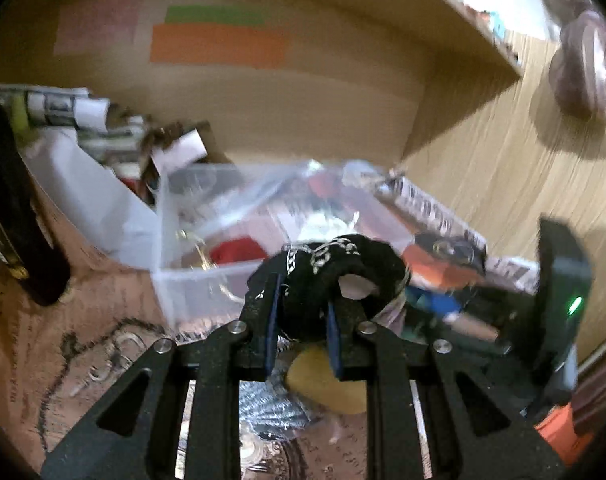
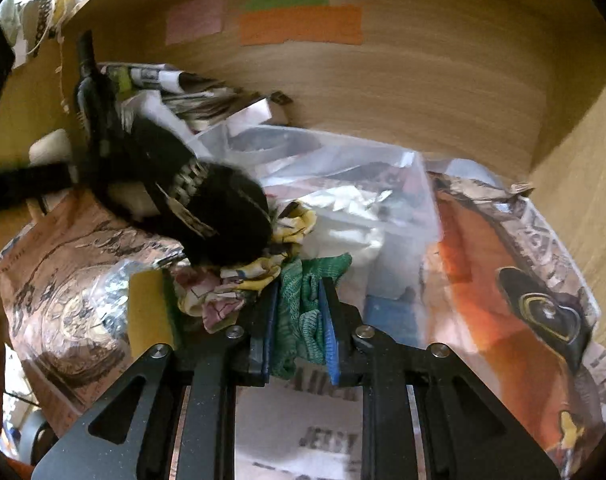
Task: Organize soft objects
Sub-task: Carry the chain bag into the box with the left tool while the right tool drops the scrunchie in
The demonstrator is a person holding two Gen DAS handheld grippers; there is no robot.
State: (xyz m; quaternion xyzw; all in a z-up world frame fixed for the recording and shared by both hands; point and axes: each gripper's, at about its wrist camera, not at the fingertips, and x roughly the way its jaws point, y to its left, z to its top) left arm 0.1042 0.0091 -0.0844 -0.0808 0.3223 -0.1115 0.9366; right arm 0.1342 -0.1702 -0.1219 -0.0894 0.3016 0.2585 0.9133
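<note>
Left tongs closed on a black fuzzy ring-shaped soft item with silver chain trim, held raised just on the near side of a clear plastic bin; bin lying directly beyond the tongs and a little to the left, its open top facing up, a red soft thing and loose plastic already inside. Ring's long axis running left to right across the jaws, roughly parallel to the bin's near wall. Right tongs closed on a bunched green mesh cloth, the bunch standing lengthwise along the fingers, amid a heap of a yellow patterned cloth and a yellow sponge; clear plastic bags just beyond. Black item visible in the right wrist view up and to the left, touching or overlapping the patterned cloth there. Judged: left tongs nearer the bin, so a short forward carry over the near wall is the relation governing the coming release; motion blur prevents telling how high the ring clears the rim. All set on a cluttered table against a wooden back panel.
</note>
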